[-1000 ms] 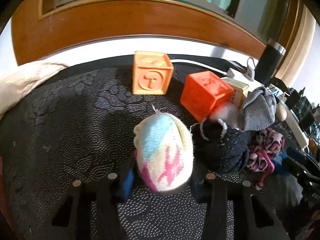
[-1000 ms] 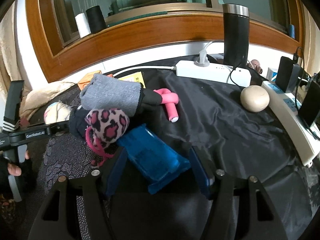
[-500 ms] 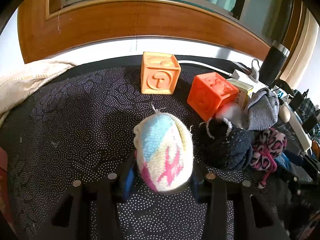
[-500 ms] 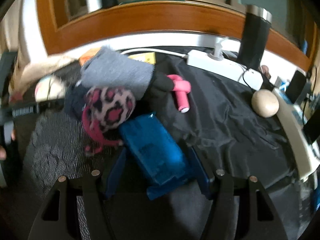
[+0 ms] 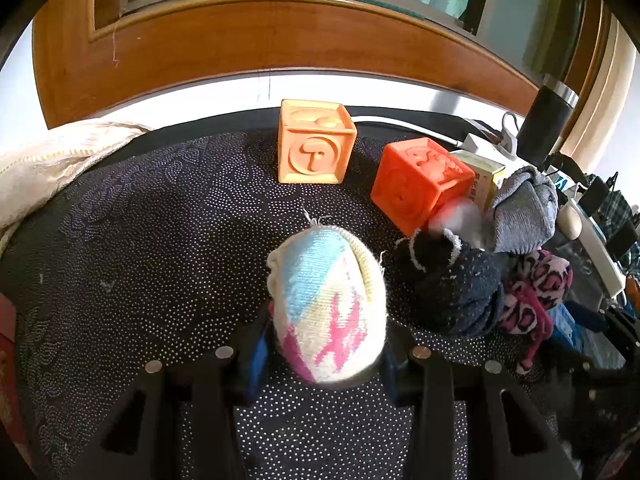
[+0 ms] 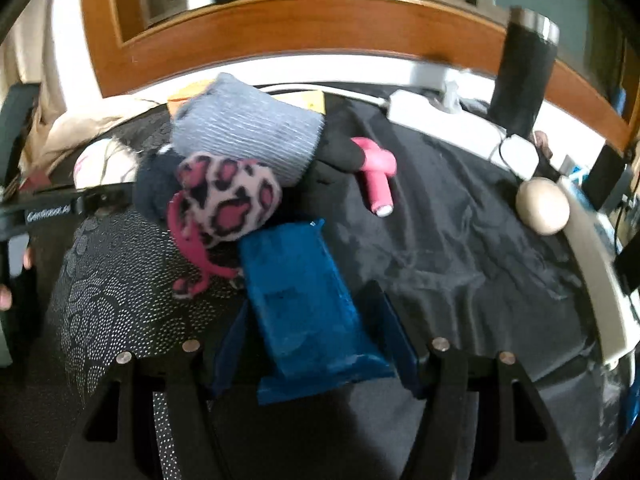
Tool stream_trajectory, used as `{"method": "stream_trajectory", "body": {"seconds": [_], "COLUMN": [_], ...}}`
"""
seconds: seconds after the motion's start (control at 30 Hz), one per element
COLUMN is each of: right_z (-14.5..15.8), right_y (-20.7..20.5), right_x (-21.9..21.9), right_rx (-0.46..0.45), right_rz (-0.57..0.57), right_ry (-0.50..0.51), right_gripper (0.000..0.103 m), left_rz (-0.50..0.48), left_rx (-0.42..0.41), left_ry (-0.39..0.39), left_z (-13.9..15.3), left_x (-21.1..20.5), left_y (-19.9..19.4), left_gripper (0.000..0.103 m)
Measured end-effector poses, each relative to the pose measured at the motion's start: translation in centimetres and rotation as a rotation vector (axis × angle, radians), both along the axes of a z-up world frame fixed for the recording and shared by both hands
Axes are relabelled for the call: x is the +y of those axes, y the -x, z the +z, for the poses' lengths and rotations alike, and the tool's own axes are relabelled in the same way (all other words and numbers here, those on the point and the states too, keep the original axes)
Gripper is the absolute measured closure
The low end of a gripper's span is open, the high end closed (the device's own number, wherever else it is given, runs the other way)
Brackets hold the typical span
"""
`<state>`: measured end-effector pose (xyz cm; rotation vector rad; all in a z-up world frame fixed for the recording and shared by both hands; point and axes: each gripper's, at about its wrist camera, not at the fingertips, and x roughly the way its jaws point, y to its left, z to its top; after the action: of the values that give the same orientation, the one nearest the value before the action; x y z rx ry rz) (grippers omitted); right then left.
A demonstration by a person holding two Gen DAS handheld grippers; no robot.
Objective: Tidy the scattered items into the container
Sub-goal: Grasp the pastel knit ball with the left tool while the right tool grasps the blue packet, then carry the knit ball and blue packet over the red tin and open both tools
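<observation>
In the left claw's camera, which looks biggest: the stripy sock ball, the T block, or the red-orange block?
1. Stripy sock ball, biggest, but it sits closest to the camera, so that's unsure.
2 and 3. T block and red-orange block look about alike.

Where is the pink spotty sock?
In the right wrist view the pink spotty sock sits left of centre, touching the grey sock behind it and the blue packet in front.
</observation>
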<state>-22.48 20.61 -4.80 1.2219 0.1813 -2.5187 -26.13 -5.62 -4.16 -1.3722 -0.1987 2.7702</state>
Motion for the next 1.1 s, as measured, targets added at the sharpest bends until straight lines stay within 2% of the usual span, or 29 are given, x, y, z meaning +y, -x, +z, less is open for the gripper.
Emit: {"method": "stream_trajectory", "body": {"seconds": [0.03, 0.1, 0.3, 0.5, 0.67, 0.8, 0.97, 1.1], "right_z": [-0.1, 0.0, 0.2, 0.8, 2.0, 2.6, 3.2, 4.4], "right_y": [0.1, 0.0, 0.0, 0.2, 0.1, -0.3, -1.6, -3.6], "right_x": [0.0, -0.1, 0.6, 2.1, 4.6, 5.3, 3.2, -1.6], "right_rx": [0.0, 0.004, 0.01, 0.018, 0.037, 0.05, 0.035, 0.017], "right_rz": [-0.001, 0.005, -0.006, -0.043, -0.062, -0.039, -0.006, 0.079], "right_ry": [-0.003, -0.001, 0.028, 0.074, 0.248, 0.37, 0.463, 0.518], "right_gripper": [0.035, 0.049, 0.052, 0.053, 0.053, 0.053, 0.053, 0.053], "left_rz": [0.0, 0.002, 0.021, 0.029, 0.055, 0.08, 0.126, 0.21], "left_rx": [0.001, 0.002, 0.019, 0.072, 0.115, 0.159, 0.209, 0.244], "left_ry": [0.001, 0.003, 0.006, 0.008, -0.024, -0.049, -0.056, -0.055], "left_z": [0.0, 0.0, 0.8, 2.4, 5.0, 6.0, 7.4, 8.4], "left_x": [0.0, 0.1, -0.1, -0.1, -1.3, -2.7, -6.0, -10.9], "left_y": [0.0, 0.0, -0.6, -3.1, -7.6, -8.5, -12.4, -16.1], "left_gripper": [0.057, 0.057, 0.057, 0.057, 0.057, 0.057, 0.057, 0.057]}}
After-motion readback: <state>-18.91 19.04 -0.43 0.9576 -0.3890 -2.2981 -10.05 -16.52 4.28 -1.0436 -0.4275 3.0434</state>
